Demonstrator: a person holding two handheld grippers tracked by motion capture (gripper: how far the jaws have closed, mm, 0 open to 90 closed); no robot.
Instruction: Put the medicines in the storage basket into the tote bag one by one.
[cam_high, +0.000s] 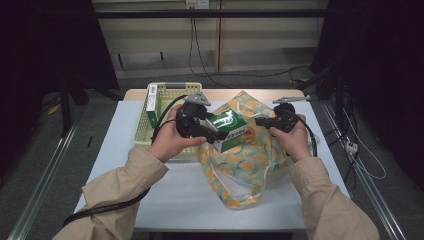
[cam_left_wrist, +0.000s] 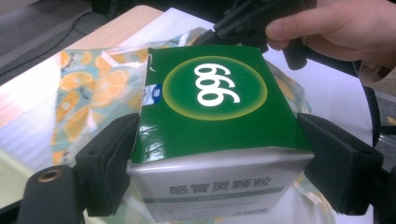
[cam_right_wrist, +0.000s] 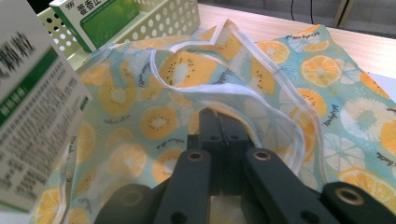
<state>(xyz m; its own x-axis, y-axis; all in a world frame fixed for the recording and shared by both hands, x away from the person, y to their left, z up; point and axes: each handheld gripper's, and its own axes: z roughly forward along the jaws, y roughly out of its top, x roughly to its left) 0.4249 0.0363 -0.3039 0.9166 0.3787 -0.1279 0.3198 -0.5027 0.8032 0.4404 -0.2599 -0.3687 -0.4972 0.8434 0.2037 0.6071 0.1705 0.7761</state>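
A green and white medicine box (cam_high: 229, 127) hangs over the fruit-print cloth bag (cam_high: 250, 155), with my left gripper (cam_high: 220, 132) shut on its two sides. In the left gripper view both jaws press the box (cam_left_wrist: 215, 93) above the bag (cam_left_wrist: 88, 93). My right gripper (cam_high: 260, 121) is at the bag's far right rim. Its jaws (cam_right_wrist: 219, 126) are together, pinching the white-hemmed edge of the bag (cam_right_wrist: 187, 70) and holding the mouth up. The held box (cam_right_wrist: 32, 116) shows blurred at the left of the right gripper view.
A pale yellow perforated basket (cam_high: 150, 125) stands left of the bag, with a second green box (cam_high: 151, 97) leaning in its far left corner. The white mat (cam_high: 125, 145) covers a wooden table. Cables trail from both grippers.
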